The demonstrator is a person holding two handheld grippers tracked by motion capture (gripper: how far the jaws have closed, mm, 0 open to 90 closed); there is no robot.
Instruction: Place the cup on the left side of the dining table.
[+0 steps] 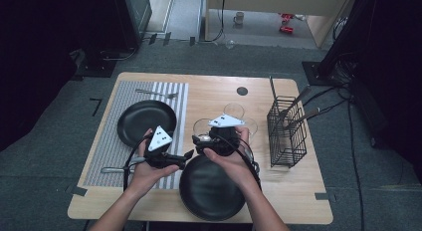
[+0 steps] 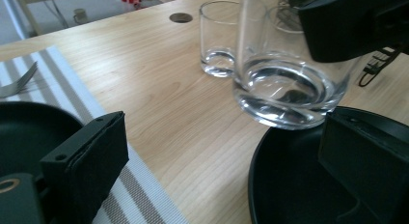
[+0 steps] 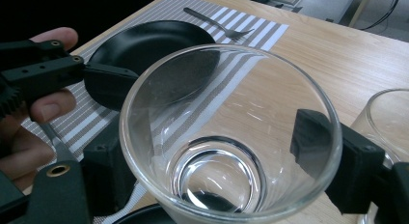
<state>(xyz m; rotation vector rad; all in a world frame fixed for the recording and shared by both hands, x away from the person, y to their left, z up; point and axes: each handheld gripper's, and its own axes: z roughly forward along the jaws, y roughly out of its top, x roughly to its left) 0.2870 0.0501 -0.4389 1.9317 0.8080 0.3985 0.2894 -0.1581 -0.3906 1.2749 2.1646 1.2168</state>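
a: where's the glass?

b: the glass (image 3: 226,137) sits upright between the jaws of the right tool (image 1: 211,141), one black jaw at each side of its wall, closed against it. its base hangs over the far rim of the near black plate (image 1: 211,191), near the middle of the bench (image 1: 209,91); whether it touches the plate i can't tell.

a: and the left tool?

b: the left tool (image 2: 226,151) is spread wide with nothing between its jaws, pointing at the glass from the side of the bench's left edge, low over the wood.

a: what's around it?

b: a second glass (image 2: 219,38) stands just behind, toward the far edge. another black plate (image 1: 146,122) and a fork (image 1: 157,93) lie on the striped mat (image 1: 107,151) at the left, and a wire basket (image 1: 286,131) stands near the right edge.
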